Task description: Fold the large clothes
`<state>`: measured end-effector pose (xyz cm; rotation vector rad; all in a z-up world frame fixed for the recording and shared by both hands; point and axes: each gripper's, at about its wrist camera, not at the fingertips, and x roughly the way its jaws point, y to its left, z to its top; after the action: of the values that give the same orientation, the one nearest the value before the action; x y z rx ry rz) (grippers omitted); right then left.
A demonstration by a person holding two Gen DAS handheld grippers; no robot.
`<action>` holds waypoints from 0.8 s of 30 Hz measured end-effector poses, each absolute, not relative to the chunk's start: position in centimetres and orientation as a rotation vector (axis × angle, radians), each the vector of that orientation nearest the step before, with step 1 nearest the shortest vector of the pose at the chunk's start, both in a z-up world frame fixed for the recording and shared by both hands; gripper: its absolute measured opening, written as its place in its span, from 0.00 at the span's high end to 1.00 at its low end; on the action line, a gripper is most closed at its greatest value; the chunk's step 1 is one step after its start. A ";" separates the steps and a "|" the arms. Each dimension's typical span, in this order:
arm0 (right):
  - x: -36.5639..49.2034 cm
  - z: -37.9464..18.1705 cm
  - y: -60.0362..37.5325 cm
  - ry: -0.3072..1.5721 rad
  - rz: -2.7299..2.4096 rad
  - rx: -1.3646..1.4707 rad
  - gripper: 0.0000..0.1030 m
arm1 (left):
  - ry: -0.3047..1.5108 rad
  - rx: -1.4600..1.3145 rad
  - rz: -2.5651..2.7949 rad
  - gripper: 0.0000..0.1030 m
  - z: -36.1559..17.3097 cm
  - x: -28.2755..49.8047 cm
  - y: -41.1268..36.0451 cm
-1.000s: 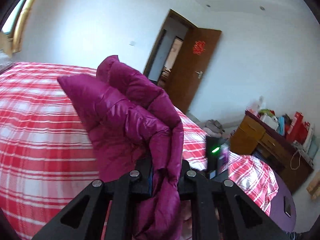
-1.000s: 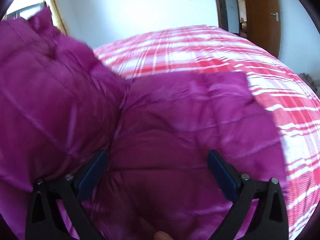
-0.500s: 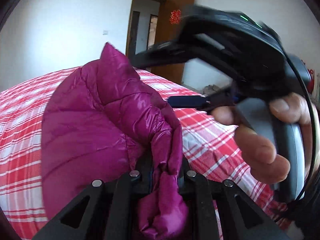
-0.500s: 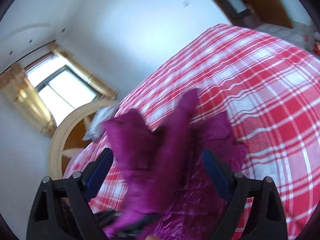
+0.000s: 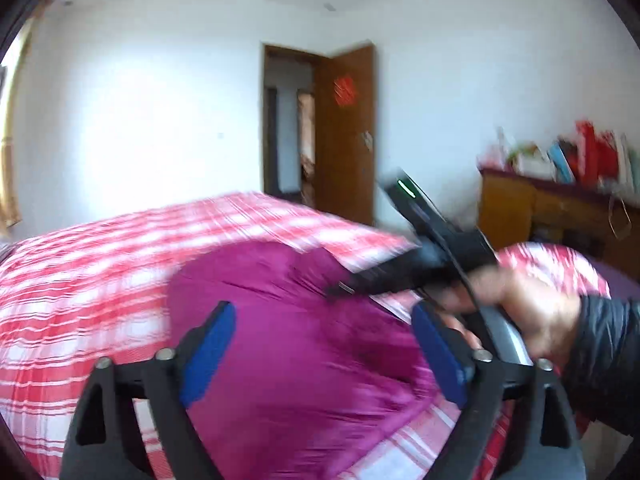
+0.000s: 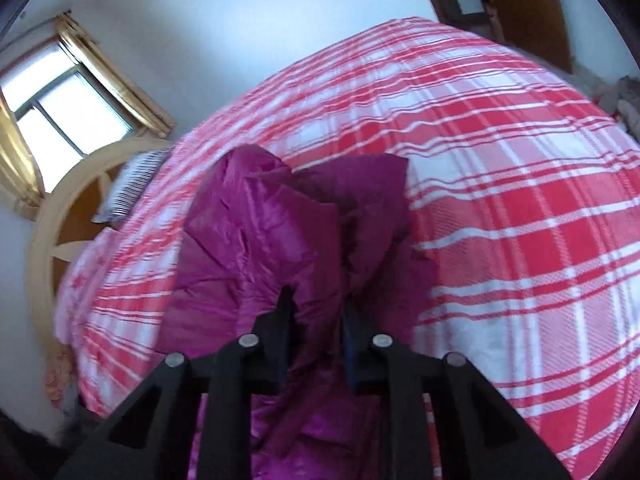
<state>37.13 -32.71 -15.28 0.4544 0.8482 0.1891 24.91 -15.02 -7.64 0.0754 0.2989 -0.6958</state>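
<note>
A magenta puffer jacket (image 5: 296, 344) lies bunched on the red-and-white plaid bed (image 5: 100, 280). My left gripper (image 5: 324, 344) hovers over it with its jaws opening wide. Its blue pads (image 5: 208, 352) stand apart on either side of the fabric and do not press on it. My right gripper (image 6: 316, 300) points down at the jacket (image 6: 256, 232), its jaws closing on a raised fold pinched between the fingers. In the left wrist view the right gripper (image 5: 344, 290) comes in from the right, held by a hand (image 5: 532, 312) in a dark sleeve.
An open brown door (image 5: 344, 140) is in the far wall. A wooden cabinet (image 5: 552, 216) loaded with bags and books stands at the right. A curved wooden headboard (image 6: 52, 220), a striped pillow (image 6: 128, 188) and a window (image 6: 60, 112) lie beyond the bed.
My left gripper let go of the jacket fold and opened wide. My right gripper went from wide open to closed on a fold. The jacket dropped onto the bed.
</note>
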 end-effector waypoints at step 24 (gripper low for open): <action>38.5 -12.8 -31.4 0.533 0.107 0.626 0.37 | 0.513 -0.068 -0.379 0.11 -10.2 36.1 -11.2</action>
<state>38.55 -31.41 -12.79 0.6260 0.5326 0.1072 36.07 -11.18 -10.20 -0.0683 0.5133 -0.3786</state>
